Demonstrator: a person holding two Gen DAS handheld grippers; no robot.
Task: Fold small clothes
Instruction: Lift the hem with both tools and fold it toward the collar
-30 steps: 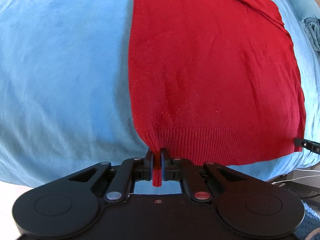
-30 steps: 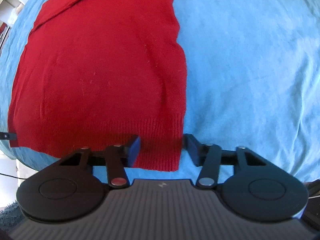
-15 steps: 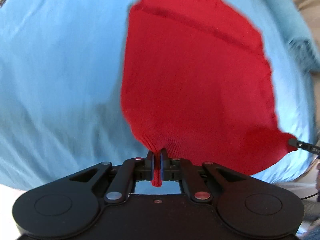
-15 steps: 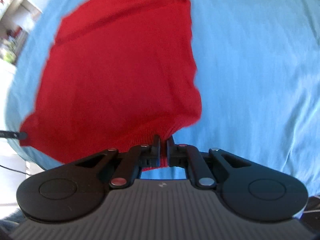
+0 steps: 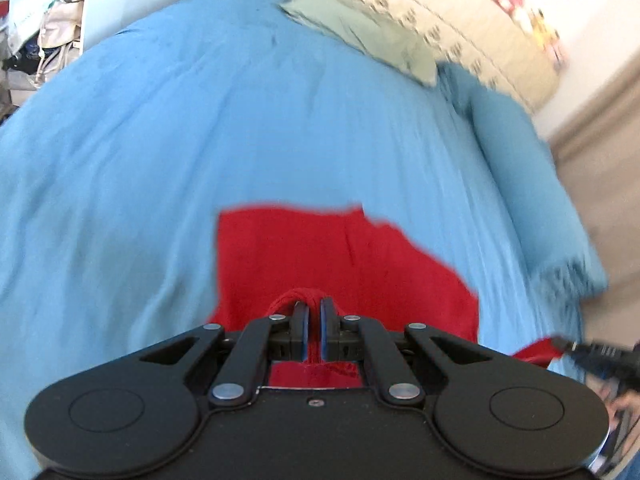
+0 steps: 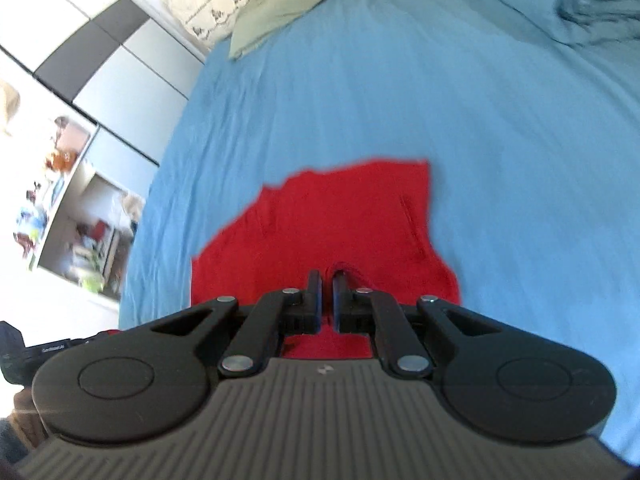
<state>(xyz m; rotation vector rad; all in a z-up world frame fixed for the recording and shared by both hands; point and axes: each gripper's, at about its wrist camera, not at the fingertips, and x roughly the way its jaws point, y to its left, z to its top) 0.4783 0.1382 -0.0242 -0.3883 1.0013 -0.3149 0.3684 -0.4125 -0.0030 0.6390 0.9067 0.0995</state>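
A: Where's the red knit sweater [image 5: 344,256]?

B: On the bed's blue cover [image 5: 168,168], near edge lifted. Long axis runs away from the cameras toward the pale green pillow [image 5: 360,32].

A: Jaws?

B: Left gripper [image 5: 314,312] nearly closed, pinching a bunch of hem. Right gripper [image 6: 325,286] likewise narrow, clamped on red knit at the other corner [image 6: 360,216].

A: Flat?

B: Far part lies flat; picture blurred.

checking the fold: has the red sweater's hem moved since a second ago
Yes. The hem, pinched in the left gripper, now lies lifted over the red sweater, toward the pillow.
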